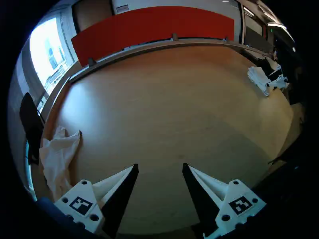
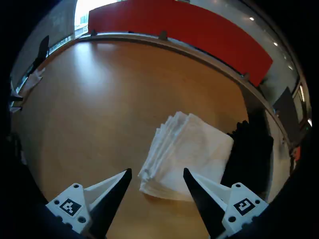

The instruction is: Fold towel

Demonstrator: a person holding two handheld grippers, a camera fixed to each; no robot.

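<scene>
A stack of folded white towels [image 2: 187, 155] lies on the wooden table [image 2: 99, 99], just ahead of my right gripper [image 2: 157, 170]. That gripper is open, its fingertips near the stack's front edge with nothing between them. The same stack [image 1: 258, 79] appears small at the far right of the left gripper view, with the other gripper [image 1: 278, 79] beside it. My left gripper [image 1: 159, 165] hangs open over bare wood. A loose, crumpled white towel [image 1: 59, 155] lies at the table's left edge, left of the left gripper; in the right gripper view this crumpled towel [image 2: 34, 79] shows far left.
A red partition [image 1: 151, 28] runs along the table's far edge behind a metal rail. A black object [image 2: 249, 159] sits right beside the folded stack. A dark chair [image 1: 31, 127] stands by the left edge near a bright window [image 1: 48, 55].
</scene>
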